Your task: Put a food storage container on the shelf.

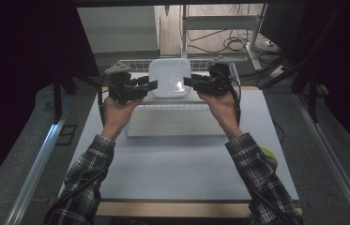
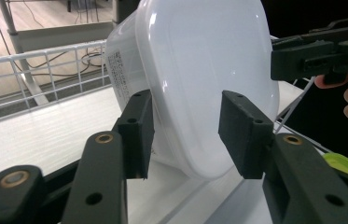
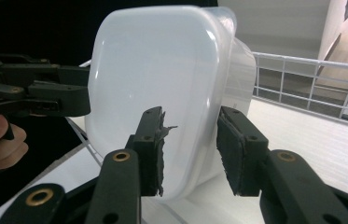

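- The white plastic container [image 1: 170, 77] stands on edge in the wire rack [image 1: 135, 64] at the far side of the table [image 1: 182, 159], its broad face turned toward the person and leaning slightly back.
- It is a translucent, milky tub with rounded corners and a glossy surface that catches a highlight; in the left gripper view small printed text runs along its side wall [image 2: 195, 79], and in the right gripper view a second rim shows behind the front one [image 3: 162, 93], so it may be a lidded or nested piece; I cannot tell which.
- The left gripper [image 2: 185, 126] is released: its pads flank the container's edge with a gap on each side.
- The right gripper [image 3: 190, 149] is likewise let go, jaws straddling the opposite edge without pressing; one pad looks frayed.
- Risk, as I judge it: with nothing clamping it, the smooth tub could tip or slide off its narrow edge if the rack does not brace it.
- Pulling the jaws away could also nudge it over.
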`<state>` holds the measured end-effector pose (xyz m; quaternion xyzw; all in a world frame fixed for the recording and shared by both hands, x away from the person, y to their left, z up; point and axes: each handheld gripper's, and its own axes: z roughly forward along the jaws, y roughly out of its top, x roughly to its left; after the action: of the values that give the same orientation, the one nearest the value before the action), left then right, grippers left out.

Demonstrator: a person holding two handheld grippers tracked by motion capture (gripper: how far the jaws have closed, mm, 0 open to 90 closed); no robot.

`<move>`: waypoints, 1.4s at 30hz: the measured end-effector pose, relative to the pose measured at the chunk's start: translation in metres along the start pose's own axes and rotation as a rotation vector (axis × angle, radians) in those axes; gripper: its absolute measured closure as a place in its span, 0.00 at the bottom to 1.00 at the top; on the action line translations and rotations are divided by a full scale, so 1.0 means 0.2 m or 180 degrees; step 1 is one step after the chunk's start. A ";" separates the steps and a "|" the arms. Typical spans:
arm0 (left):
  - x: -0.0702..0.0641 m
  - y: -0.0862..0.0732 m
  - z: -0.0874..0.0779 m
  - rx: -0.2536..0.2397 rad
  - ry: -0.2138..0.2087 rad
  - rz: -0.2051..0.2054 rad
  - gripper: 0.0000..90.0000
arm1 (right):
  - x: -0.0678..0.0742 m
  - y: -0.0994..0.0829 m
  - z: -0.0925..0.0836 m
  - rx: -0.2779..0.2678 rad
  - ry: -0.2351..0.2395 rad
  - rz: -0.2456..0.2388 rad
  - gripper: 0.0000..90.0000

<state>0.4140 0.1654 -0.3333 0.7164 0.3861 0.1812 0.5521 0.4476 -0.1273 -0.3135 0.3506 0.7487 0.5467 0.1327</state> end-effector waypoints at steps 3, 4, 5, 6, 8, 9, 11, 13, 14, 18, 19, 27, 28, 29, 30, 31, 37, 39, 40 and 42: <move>0.01 0.00 0.02 0.0025 0.0021 -0.0018 0.60 | 0.00 0.00 0.02 0.0025 -0.0031 -0.0011 0.66; 0.02 0.00 0.03 0.0039 0.0032 -0.0022 0.60 | -0.01 -0.01 0.03 0.0040 -0.0049 -0.0019 0.66; 0.02 -0.01 0.04 0.0040 0.0022 -0.0029 0.60 | -0.01 -0.01 0.04 0.0057 -0.0063 -0.0026 0.65; 0.03 -0.01 0.04 0.0020 -0.0005 -0.0071 0.59 | -0.01 -0.01 0.05 0.0060 -0.0067 -0.0033 0.64; 0.05 -0.01 0.05 0.0007 -0.0044 -0.0132 0.58 | -0.02 -0.01 0.05 0.0049 -0.0048 0.0029 0.63; 0.05 -0.01 0.05 0.0002 -0.0057 -0.0151 0.58 | -0.03 -0.01 0.06 0.0045 -0.0046 0.0030 0.63; 0.06 0.00 0.06 0.0001 -0.0032 -0.0165 0.57 | -0.03 0.00 0.06 0.0052 -0.0052 0.0041 0.62; 0.07 0.00 0.06 -0.0004 0.0002 -0.0175 0.54 | -0.03 0.00 0.07 0.0058 -0.0057 0.0062 0.60; 0.07 0.01 0.06 -0.0002 0.0012 -0.0177 0.53 | -0.03 0.01 0.07 0.0062 -0.0075 0.0078 0.60; 0.08 0.02 0.08 -0.0005 0.0072 -0.0160 0.50 | -0.04 0.02 0.08 0.0057 -0.0156 0.0102 0.58; 0.08 0.03 0.08 0.0004 0.0102 -0.0150 0.49 | -0.04 0.02 0.09 0.0051 -0.0162 0.0117 0.58; 0.10 0.07 0.10 0.0043 0.0236 -0.0094 0.46 | -0.05 0.04 0.11 0.0006 -0.0241 0.0165 0.57; 0.10 0.07 0.11 0.0052 0.0245 -0.0101 0.46 | -0.05 0.05 0.12 0.0001 -0.0260 0.0161 0.57; 0.10 0.08 0.11 0.0057 0.0256 -0.0112 0.45 | -0.05 0.05 0.12 -0.0004 -0.0280 0.0160 0.57; 0.11 0.08 0.12 0.0058 0.0261 -0.0129 0.45 | -0.05 0.05 0.12 -0.0010 -0.0294 0.0155 0.57; 0.11 0.08 0.12 0.0060 0.0268 -0.0115 0.44 | -0.06 0.06 0.13 -0.0007 -0.0318 0.0150 0.57; 0.12 0.10 0.14 0.0085 0.0362 -0.0087 0.38 | -0.07 0.06 0.14 -0.0049 -0.0360 0.0195 0.54; 0.12 0.11 0.13 0.0045 0.0351 -0.0086 0.36 | -0.08 0.06 0.13 -0.0056 -0.0371 0.0187 0.53; 0.11 0.11 0.12 0.0021 0.0335 -0.0101 0.35 | -0.08 0.06 0.13 -0.0057 -0.0367 0.0181 0.52; 0.11 0.10 0.11 -0.0001 0.0292 -0.0098 0.33 | -0.08 0.06 0.11 -0.0068 -0.0353 0.0172 0.50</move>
<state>0.4499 0.1655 -0.3245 0.7012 0.4220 0.2054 0.5367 0.4763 -0.1198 -0.3141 0.3990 0.7246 0.5378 0.1629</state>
